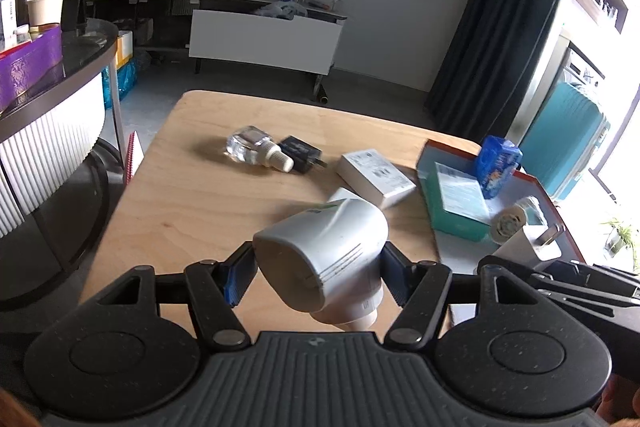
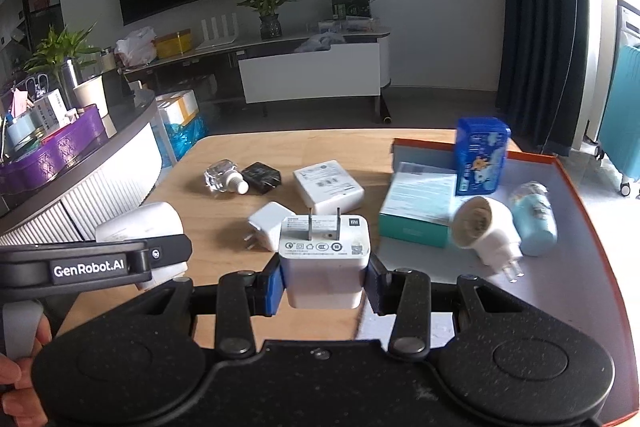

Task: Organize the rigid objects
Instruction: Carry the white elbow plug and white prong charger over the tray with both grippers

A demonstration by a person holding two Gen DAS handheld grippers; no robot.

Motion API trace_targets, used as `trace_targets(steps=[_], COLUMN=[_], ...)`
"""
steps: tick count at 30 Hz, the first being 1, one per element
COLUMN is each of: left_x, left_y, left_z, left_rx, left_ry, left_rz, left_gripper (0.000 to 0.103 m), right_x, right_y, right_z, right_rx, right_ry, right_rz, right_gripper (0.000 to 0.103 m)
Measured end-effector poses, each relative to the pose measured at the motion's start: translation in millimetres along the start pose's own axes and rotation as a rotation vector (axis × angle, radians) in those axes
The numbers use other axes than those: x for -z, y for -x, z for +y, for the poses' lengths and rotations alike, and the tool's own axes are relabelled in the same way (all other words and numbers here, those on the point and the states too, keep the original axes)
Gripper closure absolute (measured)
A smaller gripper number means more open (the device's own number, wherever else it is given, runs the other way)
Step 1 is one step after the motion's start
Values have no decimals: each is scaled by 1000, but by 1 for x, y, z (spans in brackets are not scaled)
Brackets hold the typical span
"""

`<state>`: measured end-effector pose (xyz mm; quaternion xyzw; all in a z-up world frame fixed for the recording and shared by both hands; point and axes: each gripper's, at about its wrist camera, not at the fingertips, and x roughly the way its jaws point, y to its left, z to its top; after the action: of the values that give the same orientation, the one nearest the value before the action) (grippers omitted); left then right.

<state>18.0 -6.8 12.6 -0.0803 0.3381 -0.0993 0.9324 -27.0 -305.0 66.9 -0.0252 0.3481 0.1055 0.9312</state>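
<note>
4 items already sit in the tray at the right of the table: a teal box, a blue carton standing on it, a white plug-in device and a pale blue bottle.

4 remain loose on the bare wood: a glass bottle, a black charger, a white box and a small white plug.

2 are in transit. The left tongs are clamped on a white plug-in unit; the right tongs are clamped on a white charger, prongs up, both held above the table.

Judgement: roughly half done; both held items look tray-bound.
</note>
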Motion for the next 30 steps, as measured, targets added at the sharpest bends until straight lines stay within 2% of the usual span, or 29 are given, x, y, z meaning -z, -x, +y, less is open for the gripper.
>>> trace_targets(steps=[10, 30], left_x=[5, 9], left_y=[7, -1], left_z=[-29, -105], left_rx=[37, 119], left_ry=[-15, -89], left_rz=[10, 22], left_gripper=[37, 37], right_x=[9, 17], right_y=[24, 64], right_z=[-27, -92], right_rx=[21, 150], right_ry=[-25, -122], right_rz=[-30, -103], right_gripper=[53, 53])
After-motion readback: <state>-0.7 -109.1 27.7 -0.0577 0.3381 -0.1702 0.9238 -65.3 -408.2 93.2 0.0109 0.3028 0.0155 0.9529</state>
